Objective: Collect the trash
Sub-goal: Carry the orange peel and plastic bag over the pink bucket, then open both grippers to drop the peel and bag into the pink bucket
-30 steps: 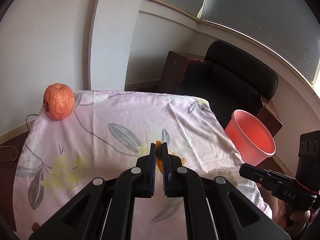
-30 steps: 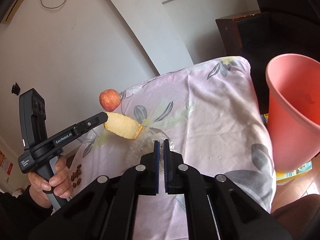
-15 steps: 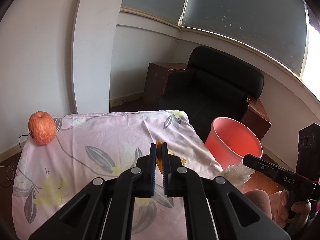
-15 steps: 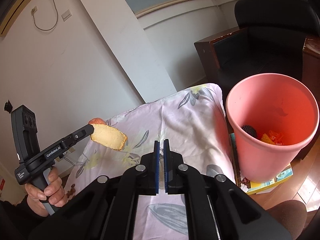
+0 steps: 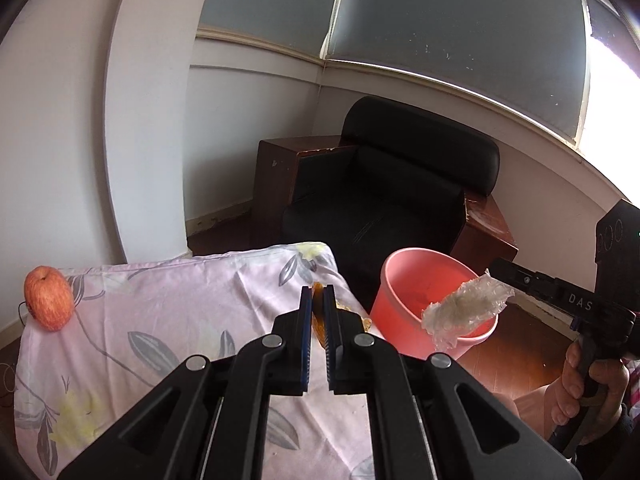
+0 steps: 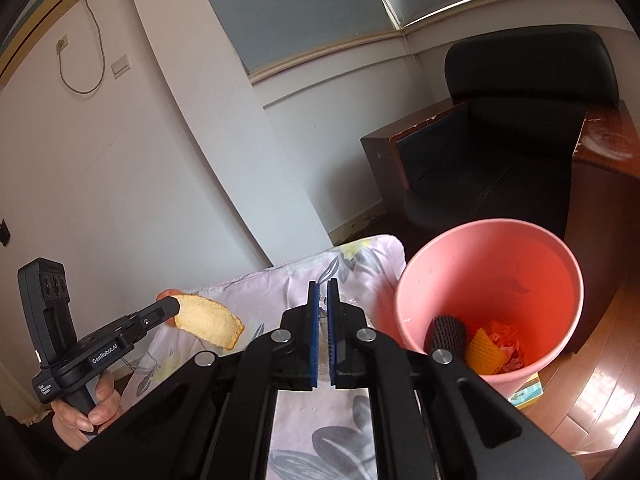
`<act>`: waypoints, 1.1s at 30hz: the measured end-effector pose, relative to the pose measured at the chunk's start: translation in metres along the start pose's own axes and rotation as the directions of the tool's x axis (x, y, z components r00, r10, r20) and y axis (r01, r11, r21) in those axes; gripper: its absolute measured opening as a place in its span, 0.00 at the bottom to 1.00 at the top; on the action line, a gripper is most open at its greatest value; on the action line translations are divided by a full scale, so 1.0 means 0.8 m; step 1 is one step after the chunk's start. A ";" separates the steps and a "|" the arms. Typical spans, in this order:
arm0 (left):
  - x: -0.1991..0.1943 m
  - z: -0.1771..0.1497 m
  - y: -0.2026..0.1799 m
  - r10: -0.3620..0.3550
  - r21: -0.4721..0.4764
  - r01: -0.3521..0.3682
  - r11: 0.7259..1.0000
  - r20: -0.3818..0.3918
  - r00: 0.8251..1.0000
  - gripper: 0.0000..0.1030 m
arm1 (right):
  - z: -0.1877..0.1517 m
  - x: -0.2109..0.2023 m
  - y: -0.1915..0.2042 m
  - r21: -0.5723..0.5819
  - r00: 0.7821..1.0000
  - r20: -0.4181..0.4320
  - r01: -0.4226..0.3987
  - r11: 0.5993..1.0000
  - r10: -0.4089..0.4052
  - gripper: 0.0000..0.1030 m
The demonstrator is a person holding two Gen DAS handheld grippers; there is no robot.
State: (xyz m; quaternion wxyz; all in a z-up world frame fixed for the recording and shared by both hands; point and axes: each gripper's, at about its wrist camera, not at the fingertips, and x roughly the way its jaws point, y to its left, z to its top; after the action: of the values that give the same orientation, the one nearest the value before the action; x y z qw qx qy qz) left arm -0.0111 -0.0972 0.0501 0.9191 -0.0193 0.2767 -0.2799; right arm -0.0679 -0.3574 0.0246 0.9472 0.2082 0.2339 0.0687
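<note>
We see both claws lifted off the bench [image 5: 168,312] toward the pink bin [image 6: 492,292]; left claw [image 5: 318,308] clenched on pastry [image 6: 210,322]; right claw [image 6: 323,300] clenched on plastic wrap [image 5: 466,308]; drop next.

Lit by soft daylight from the window [image 5: 460,36], blown out to pure white glare at the far right edge. Heavy fisheye bending on walls and frames, dark vignetted corners. Sharp overall, no real motion blur, only faint shadows.
</note>
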 end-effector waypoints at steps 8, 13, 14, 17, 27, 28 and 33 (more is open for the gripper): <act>0.048 0.026 -0.069 -0.105 0.072 0.105 0.992 -0.006 0.994 0.05 | 0.018 -0.001 -0.056 0.048 0.995 0.031 0.089 0.995 -0.091 0.04; 0.090 0.030 -0.114 -0.147 0.116 0.151 0.982 -0.042 0.988 0.05 | 0.015 0.003 -0.096 0.098 0.991 0.020 0.132 0.986 -0.135 0.04; 0.099 0.029 -0.122 -0.151 0.123 0.157 0.980 -0.052 0.987 0.05 | 0.014 0.005 -0.103 0.107 0.990 0.017 0.140 0.984 -0.142 0.04; 0.127 0.026 -0.143 -0.158 0.141 0.169 0.975 -0.087 0.984 0.05 | 0.008 0.011 -0.124 0.137 0.988 0.003 0.156 0.978 -0.157 0.04; 0.198 0.005 -0.179 -0.135 0.164 0.165 0.973 -0.181 0.974 0.05 | -0.007 0.035 -0.165 0.174 0.981 -0.052 0.196 0.965 -0.189 0.04; 0.203 0.002 -0.180 -0.131 0.163 0.162 0.973 -0.190 0.973 0.05 | -0.008 0.037 -0.166 0.176 0.980 -0.055 0.198 0.964 -0.192 0.04; 0.222 -0.007 -0.179 -0.109 0.157 0.147 0.977 -0.228 0.967 0.05 | -0.016 0.043 -0.170 0.179 0.976 -0.067 0.217 0.960 -0.208 0.04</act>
State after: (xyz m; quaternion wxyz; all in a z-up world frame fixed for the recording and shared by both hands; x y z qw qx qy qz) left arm 0.0363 -0.3108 -0.0158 0.8612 0.0732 0.3487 -0.3624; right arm -0.0390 -0.4676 -0.0582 0.9199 0.2673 0.2826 -0.0505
